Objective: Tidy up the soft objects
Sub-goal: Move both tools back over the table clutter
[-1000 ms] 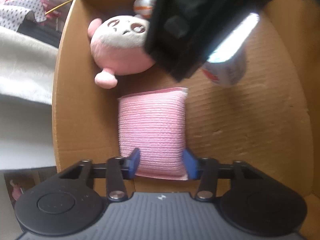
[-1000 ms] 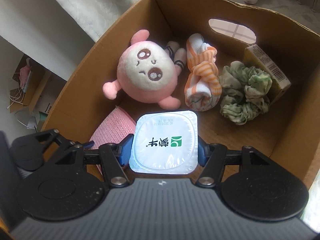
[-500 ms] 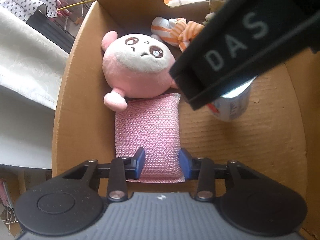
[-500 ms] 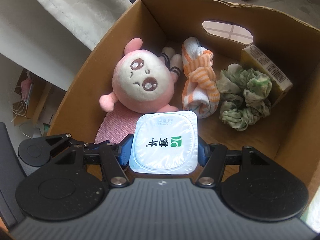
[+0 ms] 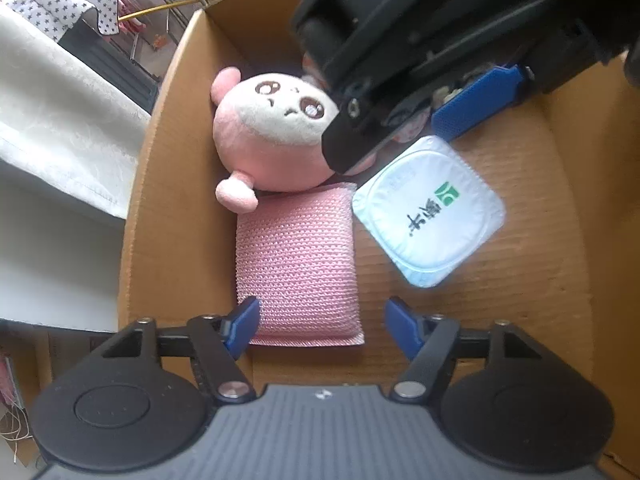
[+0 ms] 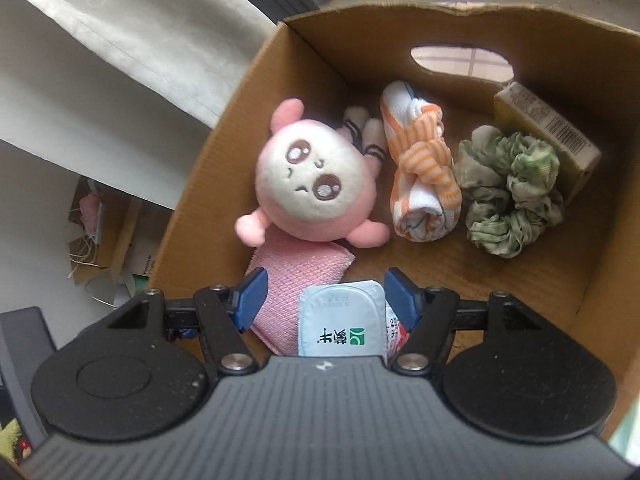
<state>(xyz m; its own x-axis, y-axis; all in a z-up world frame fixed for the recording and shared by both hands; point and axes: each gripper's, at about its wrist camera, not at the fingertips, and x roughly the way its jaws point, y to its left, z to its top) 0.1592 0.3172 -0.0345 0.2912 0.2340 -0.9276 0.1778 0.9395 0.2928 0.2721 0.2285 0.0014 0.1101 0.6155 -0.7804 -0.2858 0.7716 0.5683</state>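
Note:
A pink knitted pad lies flat on the floor of the cardboard box, just below a pink round plush. My left gripper hovers over the pad's near end. Its jaws are opening and the pads no longer press on it. A white foil-lidded yogurt cup stands on the box floor right of the pad. My right gripper is above the cup with its jaws opening, and the cup sits loose below them. From the left wrist, a blue finger of the right gripper shows above the cup.
Further back in the box lie an orange-striped rolled cloth, a green scrunchie and a yellow carton. The box's far wall has a handle hole. White fabric hangs outside the box on the left.
My left gripper let go of the pink pad, spread wide and rose a little. My right gripper released the yogurt cup, which dropped lower and now sits on the box floor.

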